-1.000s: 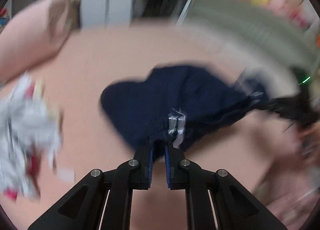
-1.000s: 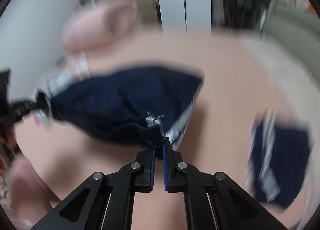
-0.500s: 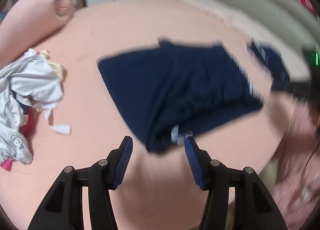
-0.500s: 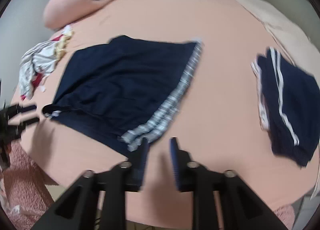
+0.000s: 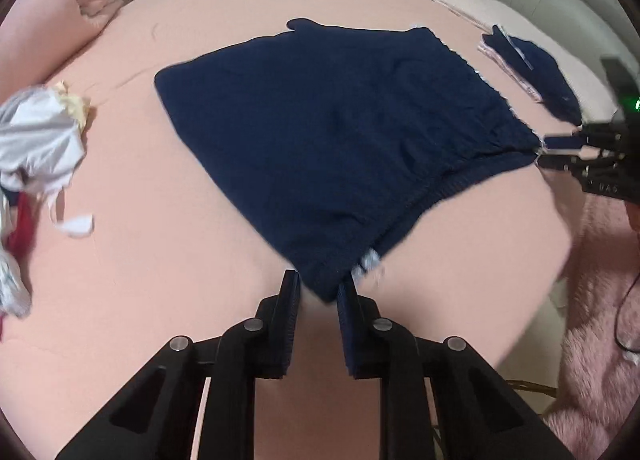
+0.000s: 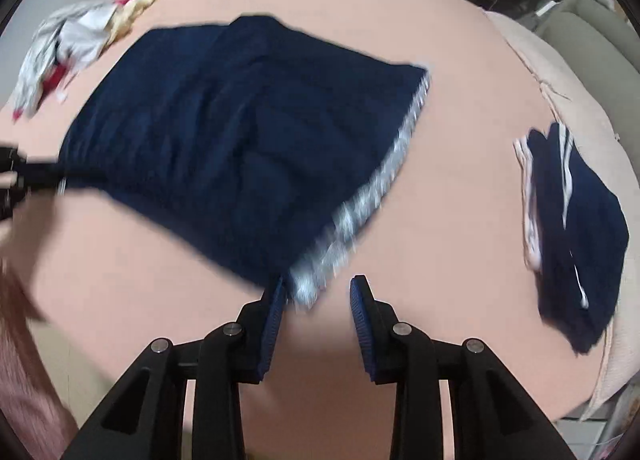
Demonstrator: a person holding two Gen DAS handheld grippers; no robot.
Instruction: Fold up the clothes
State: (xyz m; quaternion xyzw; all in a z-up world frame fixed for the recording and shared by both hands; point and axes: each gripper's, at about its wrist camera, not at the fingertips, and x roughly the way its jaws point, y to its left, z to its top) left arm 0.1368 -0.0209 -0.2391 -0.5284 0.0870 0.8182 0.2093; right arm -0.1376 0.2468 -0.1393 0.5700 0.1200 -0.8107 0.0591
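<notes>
Honestly, there's plenty we can't make out here. The striped trim [image 6: 360, 203] on the navy shorts [image 6: 240, 131] is smeared by motion blur, so we can't read its pattern. The corner of the shorts between the left tool's [image 5: 318, 292] fingers is blurry too, and we can't say if the pads touch it. The left tool is cut off by the right view's edge. The crumpled laundry pile [image 5: 36, 163] runs past the frame. The folded navy garment [image 6: 576, 236] hides its lower layers.
</notes>
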